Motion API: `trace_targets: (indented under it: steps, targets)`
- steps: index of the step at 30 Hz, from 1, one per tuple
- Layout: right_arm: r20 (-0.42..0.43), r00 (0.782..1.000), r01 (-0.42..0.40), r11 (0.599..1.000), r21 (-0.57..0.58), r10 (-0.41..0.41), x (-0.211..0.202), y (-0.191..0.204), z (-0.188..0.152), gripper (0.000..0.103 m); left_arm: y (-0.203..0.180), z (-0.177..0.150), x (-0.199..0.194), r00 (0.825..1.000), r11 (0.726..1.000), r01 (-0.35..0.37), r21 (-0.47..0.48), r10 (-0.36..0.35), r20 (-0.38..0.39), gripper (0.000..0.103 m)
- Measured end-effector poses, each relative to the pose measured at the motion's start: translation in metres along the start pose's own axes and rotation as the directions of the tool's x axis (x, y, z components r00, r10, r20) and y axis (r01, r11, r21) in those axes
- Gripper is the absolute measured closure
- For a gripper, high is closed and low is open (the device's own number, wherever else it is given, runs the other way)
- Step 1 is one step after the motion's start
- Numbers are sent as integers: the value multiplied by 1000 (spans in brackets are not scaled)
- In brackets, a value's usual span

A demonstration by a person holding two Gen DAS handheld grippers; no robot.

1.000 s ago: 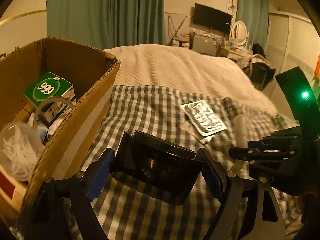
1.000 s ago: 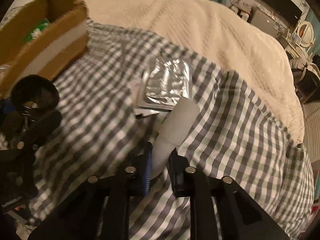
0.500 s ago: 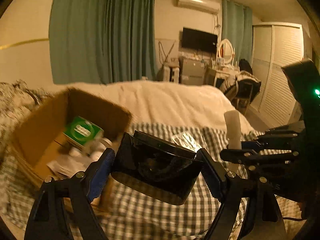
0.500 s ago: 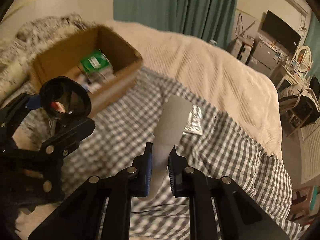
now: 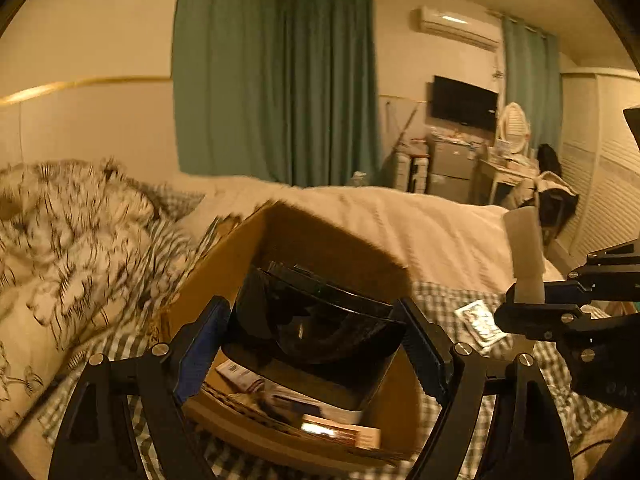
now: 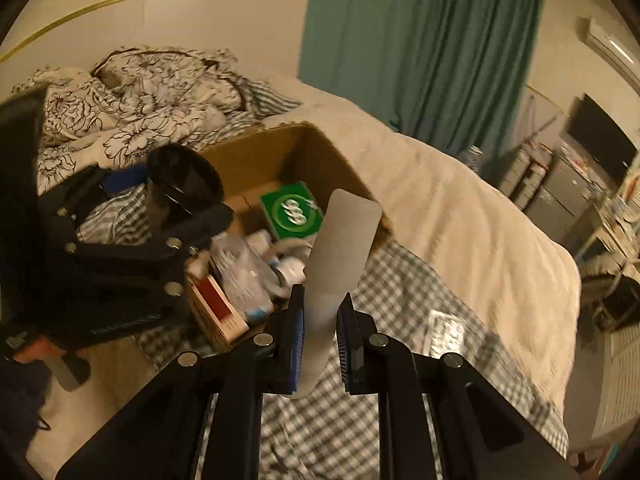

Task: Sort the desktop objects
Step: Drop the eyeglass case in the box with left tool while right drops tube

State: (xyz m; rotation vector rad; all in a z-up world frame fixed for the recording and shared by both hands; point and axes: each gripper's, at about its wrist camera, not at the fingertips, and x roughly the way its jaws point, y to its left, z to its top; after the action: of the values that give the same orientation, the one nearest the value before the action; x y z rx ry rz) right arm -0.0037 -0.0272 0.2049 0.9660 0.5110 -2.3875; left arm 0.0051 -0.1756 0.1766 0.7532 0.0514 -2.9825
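My left gripper [image 5: 316, 344] is shut on a glossy black bowl-shaped container [image 5: 316, 324] and holds it above the open cardboard box [image 5: 320, 236]. It also shows in the right wrist view [image 6: 184, 180]. My right gripper [image 6: 320, 328] is shut on a white tube [image 6: 340, 256], held upright to the right of the box [image 6: 280, 152]. The tube also shows in the left wrist view [image 5: 524, 248]. A green medicine box [image 6: 292, 210] and several small items lie inside the box. A silver blister pack [image 6: 446, 330] lies on the checked cloth [image 6: 400, 280]; it also shows in the left wrist view [image 5: 480, 322].
The box stands on a bed with a cream cover [image 6: 460, 208]. A crumpled floral duvet [image 6: 132, 92] lies to the left. Green curtains [image 5: 280, 88], a TV [image 5: 464, 102] and furniture stand behind.
Both grippers have risen and swung left toward the box, each with its object. The black container is now over the box opening. The tube has left the cloth.
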Motion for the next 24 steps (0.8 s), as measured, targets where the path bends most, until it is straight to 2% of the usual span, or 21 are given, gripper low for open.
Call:
trace_targets:
  steps: [8, 12, 13, 14, 16, 21, 24]
  targets:
    - [-51, 998, -26, 999, 27, 27, 94, 1, 29, 88, 21, -16, 46, 999, 998, 6, -56, -8, -33, 17]
    - [-75, 997, -17, 998, 65, 22, 127, -12, 36, 82, 16, -19, 49, 1000, 1000, -22, -17, 22, -4, 14]
    - [-75, 997, -14, 997, 69, 19, 130, -15, 36, 73, 16, -18, 50, 999, 999, -39, -13, 39, -5, 10]
    - [-65, 998, 3, 997, 82, 3, 132, -20, 36, 54, 17, -17, 51, 998, 998, -57, -16, 57, -9, 3]
    - [-44, 998, 46, 992, 121, -41, 131, -32, 35, 27, 17, -16, 50, 999, 999, -46, -13, 46, -8, 0]
    - [-34, 999, 39, 980, 193, -33, 114, -53, 26, 26, 7, -13, 42, 998, 999, -47, -19, 46, -31, 0]
    - [-40, 999, 43, 977, 207, -35, 89, -64, 9, 26, -3, -11, 28, 999, 999, -36, -29, 35, -35, 0]
